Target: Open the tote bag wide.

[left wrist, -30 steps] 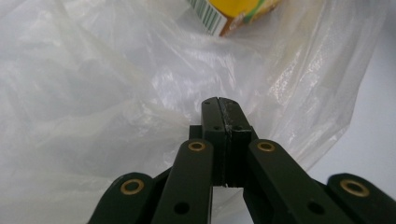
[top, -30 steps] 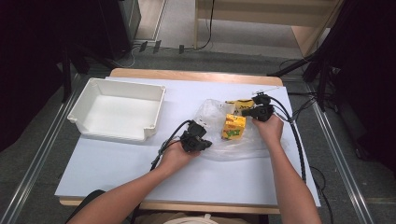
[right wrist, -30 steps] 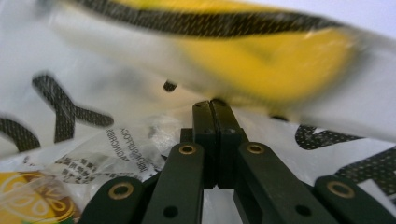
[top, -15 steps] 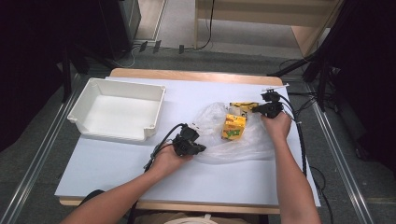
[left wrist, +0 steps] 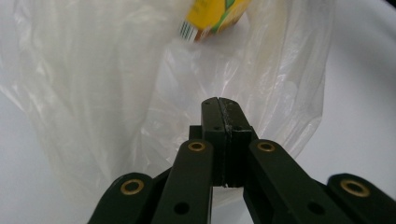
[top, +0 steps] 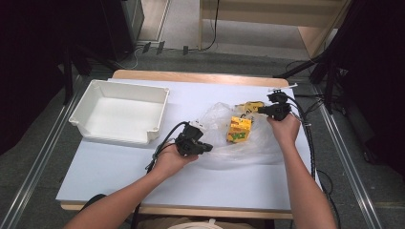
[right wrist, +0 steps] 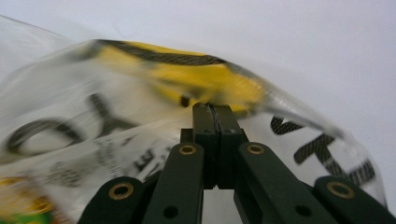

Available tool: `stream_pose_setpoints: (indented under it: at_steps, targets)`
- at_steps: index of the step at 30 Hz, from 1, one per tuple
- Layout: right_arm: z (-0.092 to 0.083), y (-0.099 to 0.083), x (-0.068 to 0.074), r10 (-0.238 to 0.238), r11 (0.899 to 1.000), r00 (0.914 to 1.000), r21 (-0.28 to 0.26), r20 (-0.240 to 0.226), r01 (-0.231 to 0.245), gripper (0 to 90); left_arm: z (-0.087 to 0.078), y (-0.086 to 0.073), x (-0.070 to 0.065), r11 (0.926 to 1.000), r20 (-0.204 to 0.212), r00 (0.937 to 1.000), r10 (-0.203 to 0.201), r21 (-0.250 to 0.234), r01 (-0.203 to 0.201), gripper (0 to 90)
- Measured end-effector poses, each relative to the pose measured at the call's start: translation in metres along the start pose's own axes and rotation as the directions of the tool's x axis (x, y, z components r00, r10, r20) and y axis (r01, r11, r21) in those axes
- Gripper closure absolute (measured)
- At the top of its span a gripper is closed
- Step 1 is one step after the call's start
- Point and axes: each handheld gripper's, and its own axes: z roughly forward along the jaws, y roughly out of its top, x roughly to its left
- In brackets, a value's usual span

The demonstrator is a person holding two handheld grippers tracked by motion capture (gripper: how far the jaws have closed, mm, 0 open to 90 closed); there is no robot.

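You drew both claws apart and upward, stretching the clear crinkled plastic bag wider. Your left claw was clenched on its near film, your right claw on its far printed edge, seemingly to spill the yellow carton inside, over the counter.
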Motion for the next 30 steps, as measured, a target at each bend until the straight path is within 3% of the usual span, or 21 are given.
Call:
stream_pose_setpoints:
  at_steps: [4, 7, 11, 16, 22, 25, 30]
  targets:
    - [-0.025, 0.001, 0.016, -0.05, 0.998, 0.9979, -0.04, -0.042, 0.048, 90.0, -0.013, 0.013, -0.005, 0.9997, 0.019, 0.9998, 0.008, -0.024, -0.007, 90.0]
    - [-0.038, -0.002, 0.025, -0.074, 0.997, 0.9951, -0.041, -0.066, 0.072, 90.0, -0.023, 0.02, -0.008, 0.9993, 0.021, 0.9996, 0.021, -0.033, -0.02, 90.0]
    - [-0.047, -0.015, 0.037, -0.096, 0.995, 0.9908, -0.039, -0.094, 0.093, 90.0, -0.03, 0.027, -0.008, 0.9991, 0.004, 0.9997, 0.023, -0.036, -0.023, 90.0]
    - [-0.053, -0.034, 0.045, -0.108, 0.994, 0.9877, -0.029, -0.113, 0.105, 90.0, -0.031, 0.049, -0.012, 0.9979, -0.002, 0.9992, 0.04, -0.052, -0.04, 90.0]
    - [-0.054, -0.054, 0.048, -0.095, 0.995, 0.9875, -0.002, -0.126, 0.095, 90.0, -0.025, 0.079, -0.018, 0.9967, -0.01, 0.9979, 0.064, -0.05, -0.064, 90.0]
    - [-0.051, -0.06, 0.049, -0.095, 0.995, 0.9865, 0.002, -0.133, 0.096, 90.0, -0.017, 0.089, -0.014, 0.9974, -0.02, 0.9978, 0.063, -0.036, -0.063, 90.0]
    - [-0.046, -0.067, 0.057, -0.109, 0.994, 0.9823, 0.013, -0.152, 0.112, 90.0, 0.006, 0.098, 0.005, 0.9979, -0.1, 0.9929, 0.064, -0.004, -0.064, 90.0]
